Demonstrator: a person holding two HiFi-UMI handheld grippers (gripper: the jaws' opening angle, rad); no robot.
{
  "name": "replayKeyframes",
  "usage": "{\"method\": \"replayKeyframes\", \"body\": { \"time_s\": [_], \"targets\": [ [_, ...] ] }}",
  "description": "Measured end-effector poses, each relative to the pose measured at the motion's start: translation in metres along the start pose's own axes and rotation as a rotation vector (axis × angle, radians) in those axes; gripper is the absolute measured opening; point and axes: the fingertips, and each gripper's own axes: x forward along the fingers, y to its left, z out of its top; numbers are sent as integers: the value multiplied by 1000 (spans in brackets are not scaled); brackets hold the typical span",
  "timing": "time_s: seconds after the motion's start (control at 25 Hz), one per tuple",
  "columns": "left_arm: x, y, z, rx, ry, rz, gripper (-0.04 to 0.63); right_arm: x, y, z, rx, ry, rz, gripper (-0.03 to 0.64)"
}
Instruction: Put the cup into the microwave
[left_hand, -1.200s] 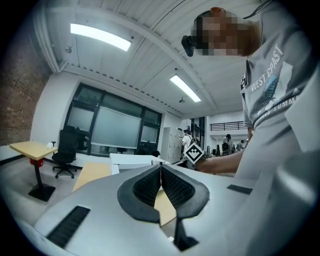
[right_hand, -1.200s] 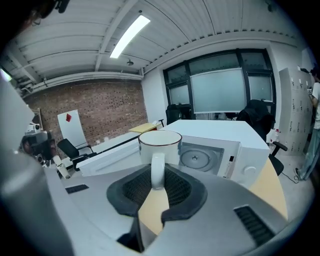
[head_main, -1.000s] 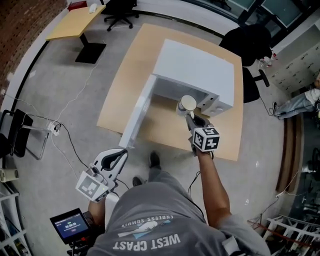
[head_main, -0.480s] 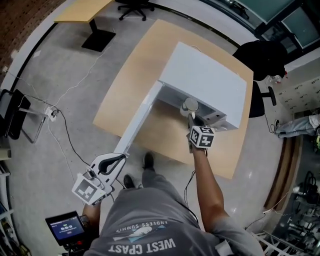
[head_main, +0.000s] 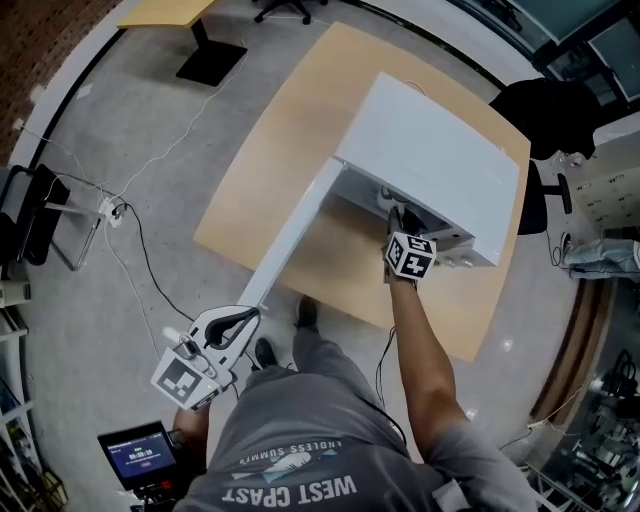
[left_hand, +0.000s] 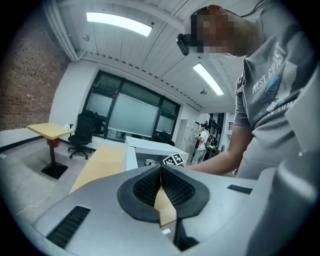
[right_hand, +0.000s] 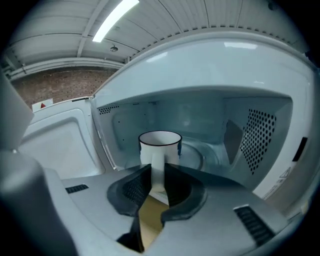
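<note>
Grey, glossy floor all round, with thin cables trailing to a power strip near the left side. Brick wall along the upper left. Large light-wood table in the middle. Smaller desk of the same wood on a black foot at the top edge, with a black office chair beside it. Another black chair behind the table's far right corner. Dark chair frame at the far left. Wide dark-framed windows on the far wall. White panelled ceiling with long strip lights.
</note>
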Motion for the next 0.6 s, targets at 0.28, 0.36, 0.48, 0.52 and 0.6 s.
{"method": "replayKeyframes", "body": {
  "time_s": [0.28,0.36,0.48,0.52,0.6],
  "targets": [
    [6,5,-6,-14,12,-4,21,24,-10,6,13,-77,-43,67],
    [6,1,-4,-18,17,-6,21,25,-13,11,12,-94,-49,67],
    [8,2,-8,-19,23,-9,21,33,-17,10,10,-115,-57,67],
    [8,3,-10,-21,24,-8,21,36,-18,9,9,-122,-58,69],
    [8,4,-12,-24,26,-4,21,39,-19,10,-2,-134,-59,69]
  ]
}}
